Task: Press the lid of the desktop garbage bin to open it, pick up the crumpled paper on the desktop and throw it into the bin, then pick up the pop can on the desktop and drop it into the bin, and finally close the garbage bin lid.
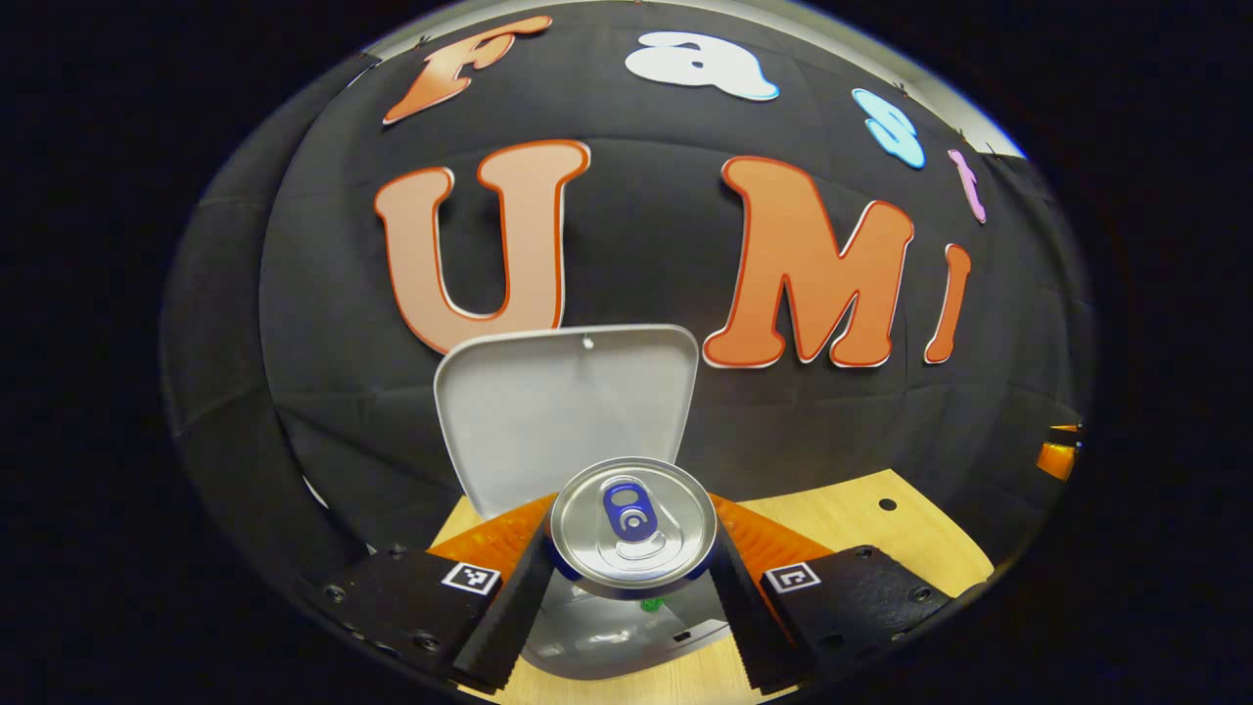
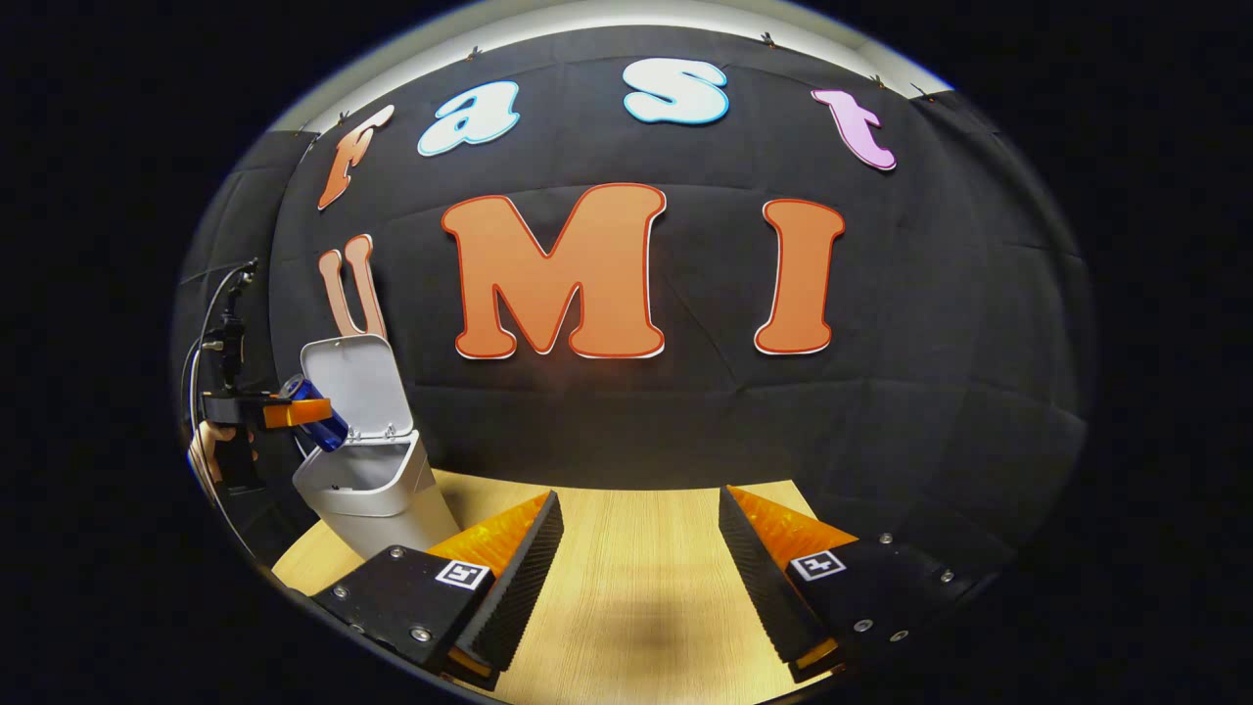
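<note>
My left gripper (image 1: pixel 631 578) is shut on the pop can (image 1: pixel 633 526), whose silver top with a blue tab faces the camera. Right below and behind the can stands the white garbage bin (image 1: pixel 607 636), and its lid (image 1: pixel 568 406) is raised upright. In the right gripper view the bin (image 2: pixel 372 490) stands at the far left of the table with its lid (image 2: pixel 357 387) up, and the blue pop can (image 2: pixel 315 411) hangs tilted over the bin's mouth in the left gripper (image 2: pixel 279 411), held by a hand (image 2: pixel 210 446). My right gripper (image 2: pixel 641 558) stands open over bare table.
The light wooden table (image 2: pixel 636 587) runs back to the black cloth wall. A small dark hole (image 1: pixel 887 504) marks the tabletop on the right in the left gripper view, and an orange object (image 1: pixel 1057 455) sits at the far right edge.
</note>
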The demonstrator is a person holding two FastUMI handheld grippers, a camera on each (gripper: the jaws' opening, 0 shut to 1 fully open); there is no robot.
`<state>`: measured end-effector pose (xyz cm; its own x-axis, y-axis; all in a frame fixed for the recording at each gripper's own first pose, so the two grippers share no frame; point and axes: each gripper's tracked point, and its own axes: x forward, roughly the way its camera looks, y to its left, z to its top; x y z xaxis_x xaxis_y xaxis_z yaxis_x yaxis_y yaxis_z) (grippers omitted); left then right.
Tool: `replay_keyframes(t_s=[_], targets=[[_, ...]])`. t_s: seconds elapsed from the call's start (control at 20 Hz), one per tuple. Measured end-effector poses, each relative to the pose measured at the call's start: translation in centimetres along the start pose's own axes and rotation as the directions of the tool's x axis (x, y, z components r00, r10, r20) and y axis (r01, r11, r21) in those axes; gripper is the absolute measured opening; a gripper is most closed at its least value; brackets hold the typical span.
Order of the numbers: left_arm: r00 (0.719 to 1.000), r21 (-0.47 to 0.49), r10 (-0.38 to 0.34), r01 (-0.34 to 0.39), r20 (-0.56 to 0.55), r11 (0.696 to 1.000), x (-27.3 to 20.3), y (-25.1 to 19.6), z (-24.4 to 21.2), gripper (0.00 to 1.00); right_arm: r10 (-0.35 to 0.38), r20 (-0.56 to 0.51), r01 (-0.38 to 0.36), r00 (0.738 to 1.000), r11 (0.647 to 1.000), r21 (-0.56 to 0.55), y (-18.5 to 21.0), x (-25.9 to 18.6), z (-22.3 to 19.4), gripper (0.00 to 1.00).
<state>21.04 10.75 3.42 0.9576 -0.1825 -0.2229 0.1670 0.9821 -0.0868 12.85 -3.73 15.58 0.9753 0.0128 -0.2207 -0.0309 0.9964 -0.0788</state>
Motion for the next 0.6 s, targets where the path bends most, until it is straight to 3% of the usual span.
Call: replay_keyframes(t_s=[0.2, 0.3, 0.4, 0.6], targets=[[0.997, 0.040, 0.024, -0.021, -0.080, 0.999, 0.9, 0.6, -3.4, 0.84, -0.006, -0.026, 0.006, 1.000, 1.000, 0.011, -0.2, 0.1, -1.0, 0.96], [0.997, 0.023, 0.018, -0.016, -0.075, 1.000, 0.8, 0.2, -3.5, 0.86, -0.002, -0.040, 0.003, 0.999, 1.000, 0.018, 0.0, 0.1, -1.5, 0.96], [0.998, 0.017, -0.004, 0.005, -0.060, 1.000, 0.3, -0.4, -3.1, 0.97, 0.004, -0.050, -0.003, 0.999, 1.000, 0.019, 0.3, 0.0, -1.9, 0.96], [0.999, 0.044, -0.016, 0.018, -0.051, 0.999, -0.7, -1.0, -2.5, 0.98, 0.021, -0.050, -0.020, 0.999, 1.000, 0.023, 1.0, 0.1, -1.7, 0.96]])
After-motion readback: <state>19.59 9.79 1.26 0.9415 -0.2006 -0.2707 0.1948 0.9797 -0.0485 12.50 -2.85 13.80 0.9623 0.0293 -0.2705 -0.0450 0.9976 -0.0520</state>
